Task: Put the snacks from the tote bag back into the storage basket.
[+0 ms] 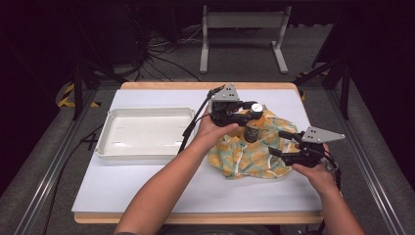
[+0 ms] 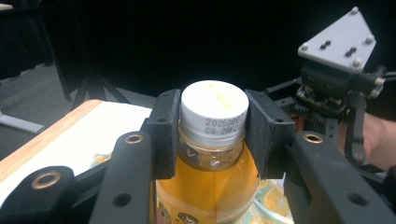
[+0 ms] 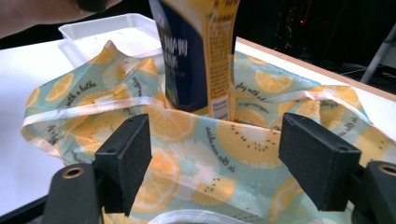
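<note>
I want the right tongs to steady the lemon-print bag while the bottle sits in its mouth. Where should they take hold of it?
Grip the bag's folded upper hem, right in front of the open right tongs, approaching level from the person's side. The hem stands up as a thin ridge that suits flat pads, clear of the bottle held at its neck by the left tongs.

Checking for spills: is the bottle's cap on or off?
On. The white cap sits on the neck of the bottle, with the left tool clamped on either side of it.
</note>
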